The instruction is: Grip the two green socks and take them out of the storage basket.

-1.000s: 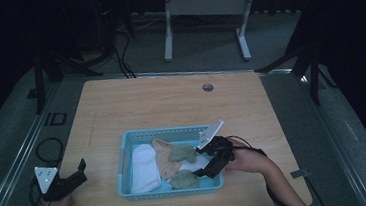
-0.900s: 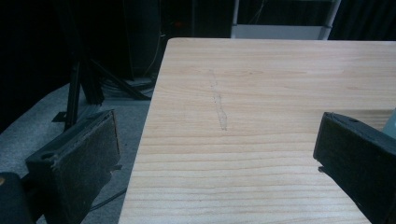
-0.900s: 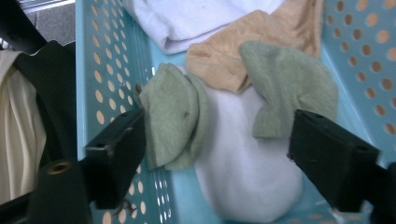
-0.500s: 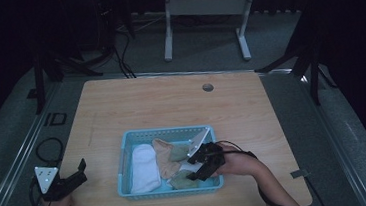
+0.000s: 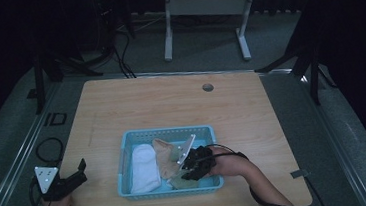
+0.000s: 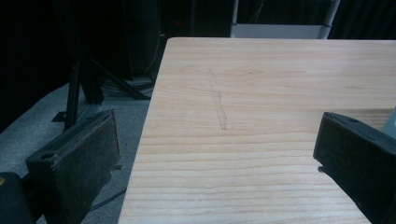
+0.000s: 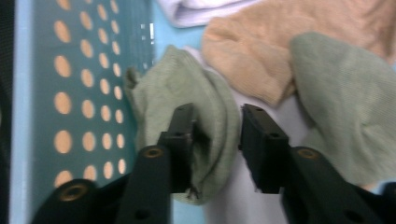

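A light blue basket point(image 5: 163, 133) near the table's front edge holds a white sock point(image 5: 144, 167), a beige sock point(image 5: 163, 157) and two green socks. My right gripper point(image 5: 184, 172) reaches down into its right half. In the right gripper view, my right gripper point(image 7: 217, 126) straddles a fold of one green sock point(image 7: 205, 88). Its jaws have just been closing and stand a little apart, with the sock between them and not pinched tight. The other green sock point(image 7: 345, 102) lies to the right. My left gripper point(image 5: 78, 172) rests open at the front left, with nothing between its jaws.
The basket's perforated wall point(image 7: 84, 93) stands close to the left of my right jaws. In the left gripper view, bare wooden table point(image 6: 261, 93) stretches ahead and its left edge drops to a grey floor. A round cable hole point(image 5: 207, 87) sits at the table's far side.
My right gripper has moved left and down into the basket, over the green sock, and its jaws have narrowed. The left gripper has stayed still.
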`<state>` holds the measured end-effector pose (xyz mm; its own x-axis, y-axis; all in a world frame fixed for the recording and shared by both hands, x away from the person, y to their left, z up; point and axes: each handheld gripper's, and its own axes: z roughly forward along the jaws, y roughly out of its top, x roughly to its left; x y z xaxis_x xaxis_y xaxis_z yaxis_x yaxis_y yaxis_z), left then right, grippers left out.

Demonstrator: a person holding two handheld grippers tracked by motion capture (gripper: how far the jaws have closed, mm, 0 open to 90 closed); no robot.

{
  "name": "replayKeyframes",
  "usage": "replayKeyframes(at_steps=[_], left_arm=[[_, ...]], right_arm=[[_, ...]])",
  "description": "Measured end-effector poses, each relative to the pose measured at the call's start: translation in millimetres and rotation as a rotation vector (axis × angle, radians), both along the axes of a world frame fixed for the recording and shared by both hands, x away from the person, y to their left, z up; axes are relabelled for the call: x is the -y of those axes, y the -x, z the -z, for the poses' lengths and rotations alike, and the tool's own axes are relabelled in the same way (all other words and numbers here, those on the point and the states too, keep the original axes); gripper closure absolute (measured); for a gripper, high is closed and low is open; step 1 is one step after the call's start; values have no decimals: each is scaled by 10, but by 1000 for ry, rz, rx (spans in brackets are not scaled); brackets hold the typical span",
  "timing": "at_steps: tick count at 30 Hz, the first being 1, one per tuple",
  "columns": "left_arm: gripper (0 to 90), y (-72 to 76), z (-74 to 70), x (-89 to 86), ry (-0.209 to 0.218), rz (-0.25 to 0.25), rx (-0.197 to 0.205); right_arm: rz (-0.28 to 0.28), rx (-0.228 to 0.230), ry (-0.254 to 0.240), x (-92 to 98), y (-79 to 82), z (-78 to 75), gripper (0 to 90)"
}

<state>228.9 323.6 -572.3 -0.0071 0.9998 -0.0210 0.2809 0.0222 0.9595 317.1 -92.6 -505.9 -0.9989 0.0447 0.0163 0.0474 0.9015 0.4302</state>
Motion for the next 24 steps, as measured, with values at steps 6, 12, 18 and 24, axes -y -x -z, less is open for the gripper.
replayKeyframes(at_steps=[6, 12, 18, 24], left_arm=[[7, -1, 0, 0, 1, -1, -1], [7, -1, 0, 1, 0, -2, -1], [7, -1, 0, 0, -1, -2, -2], [7, -2, 0, 1, 1, -4, -2]], right_arm=[[-29, 6, -3, 5, 45, -52, 801], [-29, 5, -42, 28, 63, -191, 807], [-11, 19, -75, 58, 57, -329, 808], [-2, 23, -105, 98, 59, -464, 808]])
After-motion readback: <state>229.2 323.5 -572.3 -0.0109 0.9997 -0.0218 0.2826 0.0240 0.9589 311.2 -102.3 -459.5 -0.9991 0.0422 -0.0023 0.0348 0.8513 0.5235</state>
